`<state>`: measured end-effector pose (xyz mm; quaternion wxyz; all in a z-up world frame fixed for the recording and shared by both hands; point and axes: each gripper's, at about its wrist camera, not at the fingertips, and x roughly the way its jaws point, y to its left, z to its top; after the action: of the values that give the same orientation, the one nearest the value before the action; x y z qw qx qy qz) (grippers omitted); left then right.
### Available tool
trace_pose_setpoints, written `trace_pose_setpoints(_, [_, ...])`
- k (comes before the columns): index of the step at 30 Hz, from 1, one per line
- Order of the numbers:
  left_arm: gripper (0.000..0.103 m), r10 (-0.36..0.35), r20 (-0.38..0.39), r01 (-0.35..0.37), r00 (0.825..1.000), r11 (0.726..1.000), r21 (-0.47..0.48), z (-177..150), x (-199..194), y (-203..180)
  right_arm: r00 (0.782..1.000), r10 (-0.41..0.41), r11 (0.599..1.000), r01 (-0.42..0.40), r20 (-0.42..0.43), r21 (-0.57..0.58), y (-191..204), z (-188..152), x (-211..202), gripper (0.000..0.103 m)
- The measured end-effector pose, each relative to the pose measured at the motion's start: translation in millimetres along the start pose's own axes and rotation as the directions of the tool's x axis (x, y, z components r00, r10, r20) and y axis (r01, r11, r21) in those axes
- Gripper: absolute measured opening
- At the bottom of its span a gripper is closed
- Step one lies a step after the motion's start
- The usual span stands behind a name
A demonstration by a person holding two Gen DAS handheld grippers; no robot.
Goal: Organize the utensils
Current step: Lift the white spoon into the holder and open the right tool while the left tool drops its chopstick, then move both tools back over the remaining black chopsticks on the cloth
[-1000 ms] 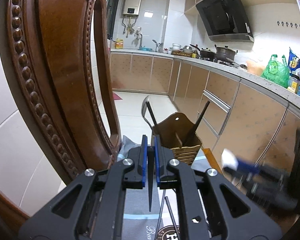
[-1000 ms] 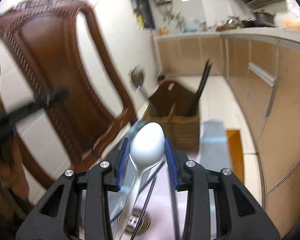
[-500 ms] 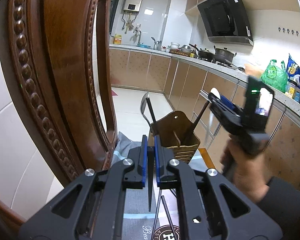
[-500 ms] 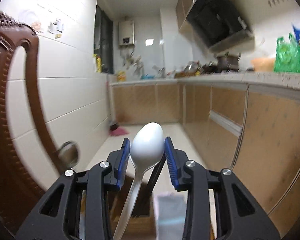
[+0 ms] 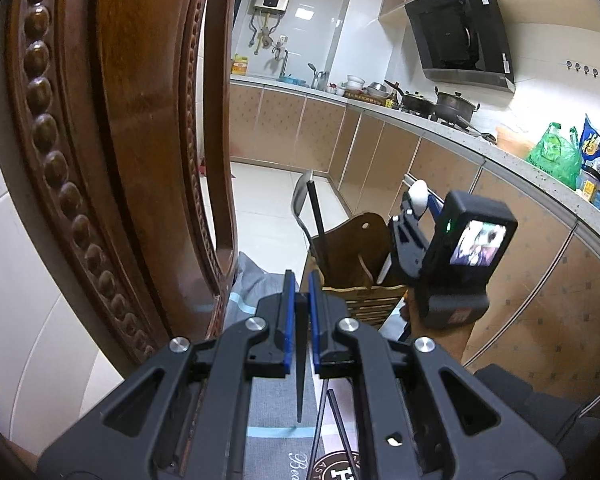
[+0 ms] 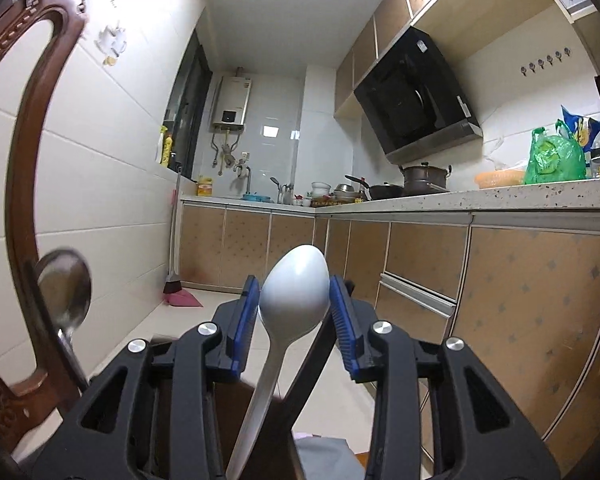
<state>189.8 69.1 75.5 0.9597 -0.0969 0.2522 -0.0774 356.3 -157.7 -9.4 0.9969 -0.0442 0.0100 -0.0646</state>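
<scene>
My left gripper (image 5: 299, 280) is shut on a thin black chopstick (image 5: 300, 360) whose point hangs down over the grey mat (image 5: 268, 416). Just beyond stands a brown wooden utensil holder (image 5: 356, 248) with a metal spoon (image 5: 300, 196) and black chopsticks in it. Over the holder's right side, a hand holds my right gripper (image 5: 416, 204). In the right wrist view its jaws (image 6: 294, 292) are opening, with the bowl of a white spoon (image 6: 292, 304) upright between the pads. The spoon's handle runs down toward the holder. The metal spoon (image 6: 66, 284) shows at left.
A carved wooden chair back (image 5: 120, 160) rises close on the left. Two loose black chopsticks (image 5: 340, 416) lie on the mat near a round logo. Kitchen cabinets and a counter (image 5: 500, 160) with pots and bags run along the right.
The right gripper has swung from pointing down at the mat to level and come over the holder with the white spoon. The left gripper has crept slightly nearer the holder.
</scene>
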Motion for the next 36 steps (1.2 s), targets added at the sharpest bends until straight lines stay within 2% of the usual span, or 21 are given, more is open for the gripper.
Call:
trace_pose_setpoints(1, [0.006, 0.000, 0.001, 0.000, 1.000, 1.000, 0.000, 0, 0, -1, 1.000, 0.000, 1.000, 0.000, 0.008, -0.006, -1, -2, -5, 0.058])
trace_pose_setpoints(2, [0.006, 0.000, 0.002, 0.000, 1.000, 1.000, 0.000, 0, 0, -1, 1.000, -0.001, 1.000, 0.001, 0.015, -0.005, -1, -3, -12, 0.064])
trace_pose_setpoints(3, [0.006, -0.001, 0.004, 0.001, 1.000, 1.000, 0.001, 0, 0, -2, 1.000, 0.011, 1.000, -0.011, 0.027, 0.007, -6, -4, -21, 0.069])
trace_pose_setpoints(8, [0.006, 0.003, 0.008, -0.002, 1.000, 1.000, -0.006, 0, 0, -2, 0.994, 0.110, 0.989, -0.110, 0.007, 0.102, -43, 10, -71, 0.075])
trace_pose_setpoints(10, [0.007, 0.002, 0.008, -0.002, 1.000, 1.000, -0.011, 0, 0, -2, 0.988, 0.156, 0.969, -0.152, -0.002, 0.193, -70, 20, -104, 0.090])
trace_pose_setpoints(11, [0.007, -0.001, 0.007, 0.001, 1.000, 1.000, -0.013, 0, 1, -2, 0.981, 0.193, 0.953, -0.179, -0.036, 0.245, -84, 25, -118, 0.099])
trace_pose_setpoints(13, [0.007, 0.003, 0.005, -0.003, 1.000, 1.000, -0.017, -1, 1, -3, 0.951, 0.270, 0.930, -0.215, -0.154, 0.298, -104, 32, -139, 0.099])
trace_pose_setpoints(15, [0.007, 0.005, 0.004, -0.005, 1.000, 1.000, -0.022, -1, 1, -4, 0.906, 0.312, 0.918, -0.210, -0.287, 0.336, -121, 26, -154, 0.099])
trace_pose_setpoints(16, [0.007, 0.005, 0.006, -0.005, 1.000, 1.000, -0.025, -1, 0, -6, 0.874, 0.339, 0.908, -0.207, -0.348, 0.365, -132, 17, -162, 0.099])
trace_pose_setpoints(18, [0.007, 0.001, 0.010, -0.001, 1.000, 1.000, -0.025, 0, -2, -12, 0.839, 0.334, 0.915, -0.180, -0.429, 0.361, -141, -5, -174, 0.099])
trace_pose_setpoints(19, [0.007, -0.001, 0.013, 0.001, 1.000, 1.000, -0.026, 1, -4, -14, 0.813, 0.333, 0.921, -0.173, -0.478, 0.349, -145, -18, -173, 0.099])
trace_pose_setpoints(21, [0.007, -0.005, 0.024, 0.006, 1.000, 0.999, -0.035, 6, -7, -19, 0.784, 0.339, 0.923, -0.172, -0.520, 0.343, -149, -26, -165, 0.099])
trace_pose_setpoints(24, [0.006, 0.011, 0.045, -0.009, 0.999, 0.999, -0.043, 28, -10, -30, 0.798, 0.315, 0.937, -0.175, -0.513, 0.304, -153, -31, -165, 0.099])
trace_pose_setpoints(25, [0.006, 0.015, 0.053, -0.012, 0.998, 0.999, -0.044, 35, -11, -32, 0.795, 0.307, 0.940, -0.166, -0.524, 0.298, -155, -34, -161, 0.099])
trace_pose_setpoints(28, [0.007, 0.018, 0.101, -0.014, 0.995, 0.999, -0.039, 74, -17, -47, 0.765, 0.347, 0.917, -0.155, -0.542, 0.369, -161, -39, -150, 0.099])
trace_pose_setpoints(32, [0.007, 0.027, 0.158, -0.022, 0.987, 0.999, -0.032, 121, -18, -60, 0.767, 0.355, 0.912, -0.158, -0.534, 0.379, -163, -39, -145, 0.099])
trace_pose_setpoints(36, [0.007, 0.022, 0.170, -0.013, 0.985, 0.998, -0.055, 153, 0, -63, 0.760, 0.372, 0.904, -0.166, -0.533, 0.395, -164, -40, -144, 0.099])
